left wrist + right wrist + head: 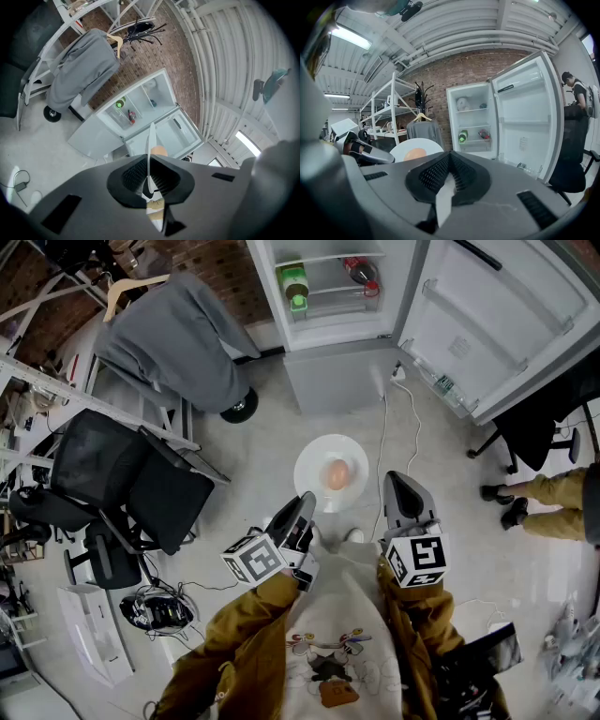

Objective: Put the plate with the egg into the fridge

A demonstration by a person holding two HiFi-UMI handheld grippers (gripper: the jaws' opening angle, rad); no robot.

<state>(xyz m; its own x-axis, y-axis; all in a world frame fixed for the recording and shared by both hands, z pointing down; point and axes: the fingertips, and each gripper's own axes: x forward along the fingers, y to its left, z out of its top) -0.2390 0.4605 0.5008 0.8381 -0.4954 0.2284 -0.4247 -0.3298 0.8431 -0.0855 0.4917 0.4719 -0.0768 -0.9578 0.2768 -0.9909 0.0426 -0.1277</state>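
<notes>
A white plate [314,457] with a tan egg [337,474] on it hangs level above the floor, in front of the open fridge [333,334]. My left gripper [307,500] is shut on the plate's near left rim. In the left gripper view the plate [152,136] runs edge-on between the jaws, with the egg [160,151] just right of it. My right gripper [397,482] is shut, beside the plate's right edge and apart from it. From the right gripper [449,171] the plate [423,143] and egg [415,153] show to the left.
The fridge door [497,324] swings wide to the right; a green bottle [295,287] and a red-capped bottle [362,272] lie on a shelf. Black office chairs [122,484] and a grey jacket [173,334] stand left. A white cable [383,437] crosses the floor. A person's legs [548,491] are at right.
</notes>
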